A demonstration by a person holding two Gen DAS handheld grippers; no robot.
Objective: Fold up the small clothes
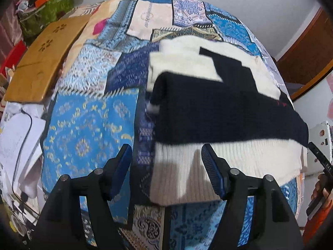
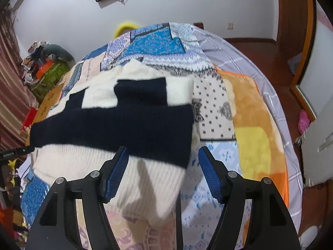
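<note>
A small knit sweater (image 1: 218, 112) in navy and cream blocks lies partly folded on the patchwork bedspread (image 1: 87, 129). Its cream ribbed hem faces me. My left gripper (image 1: 166, 152) is open and empty, hovering over the sweater's near left corner. In the right wrist view the same sweater (image 2: 116, 120) lies left of centre. My right gripper (image 2: 162, 154) is open and empty, straddling the sweater's near right corner. The other gripper's edge shows at the far right of the left view (image 1: 320, 158).
A brown cardboard sheet (image 1: 41, 62) lies at the bed's left edge, with white papers and a cable (image 1: 18, 137) below it. An orange and yellow blanket (image 2: 251, 125) lies right of the sweater. Cluttered boxes (image 2: 45, 68) stand beside the bed. Wooden floor and a door (image 2: 312, 73) are right.
</note>
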